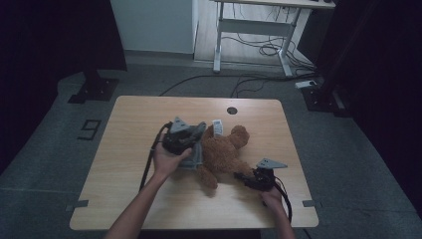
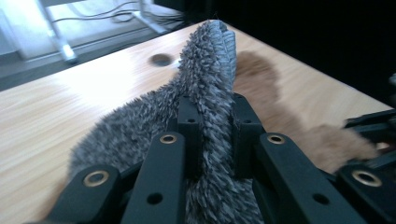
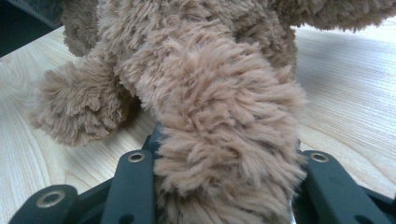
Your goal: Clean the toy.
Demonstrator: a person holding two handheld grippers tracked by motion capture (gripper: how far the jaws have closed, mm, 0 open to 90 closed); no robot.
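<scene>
A brown teddy bear (image 1: 224, 149) lies in the middle of the wooden table (image 1: 144, 114), with a white tag (image 1: 217, 125) by its head. My left gripper (image 1: 198, 137) is at the bear's left side, shut on a grey fuzzy cloth (image 1: 195, 159). In the left gripper view the cloth (image 2: 205, 70) stands pinched between the jaws of that gripper (image 2: 217, 107), with the bear (image 2: 261, 79) blurred beyond. My right gripper (image 1: 240, 175) is at the bear's lower right. In the right gripper view one furry limb of the bear (image 3: 219, 116) fills this gripper (image 3: 226, 144), which is shut on it.
A round cable hole (image 1: 232, 110) sits near the table's far edge. Beyond the table stand a white desk frame (image 1: 254, 30) and loose cables (image 1: 239, 79) on the floor. Dark stands (image 1: 94, 84) flank both far corners.
</scene>
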